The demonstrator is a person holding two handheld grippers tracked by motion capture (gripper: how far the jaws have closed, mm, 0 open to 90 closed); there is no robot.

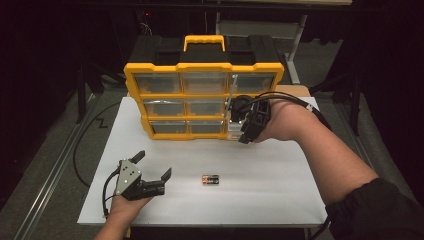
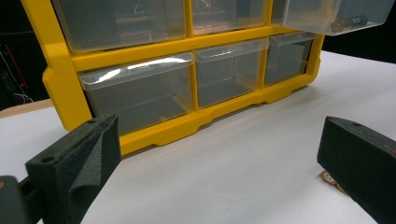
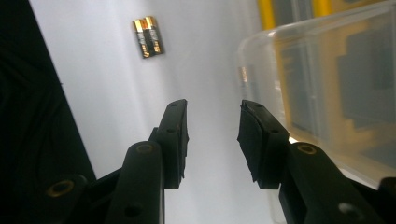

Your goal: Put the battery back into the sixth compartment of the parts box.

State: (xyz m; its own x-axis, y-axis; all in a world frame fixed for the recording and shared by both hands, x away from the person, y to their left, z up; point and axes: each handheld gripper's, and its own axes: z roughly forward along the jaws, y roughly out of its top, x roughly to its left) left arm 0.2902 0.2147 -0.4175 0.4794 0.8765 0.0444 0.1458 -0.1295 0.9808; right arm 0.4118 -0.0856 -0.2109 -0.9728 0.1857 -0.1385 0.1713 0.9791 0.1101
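Observation:
A yellow organizer (image 1: 202, 67) with clear drawers stands at the back of the white table (image 1: 270, 200). One clear drawer (image 1: 233, 131) at its right side is pulled out, and in the left gripper view this drawer (image 2: 327, 16) holds a battery (image 2: 348, 22). My right gripper (image 1: 244, 136) hangs just beside the drawer, pointing down, open with nothing between its pads (image 3: 212, 116). Two batteries (image 1: 210, 179) lie side by side on the table's middle, also seen past the right jaws (image 3: 148, 37). My left gripper (image 1: 154, 164) rests at the front left, wide open and empty (image 2: 217, 135).
The organizer's other drawers (image 2: 140, 91) are pushed in and look empty. A black and yellow handle (image 1: 204, 42) tops the case. Cables (image 1: 82, 145) trail off the table's left side. Dark floor surrounds the table.

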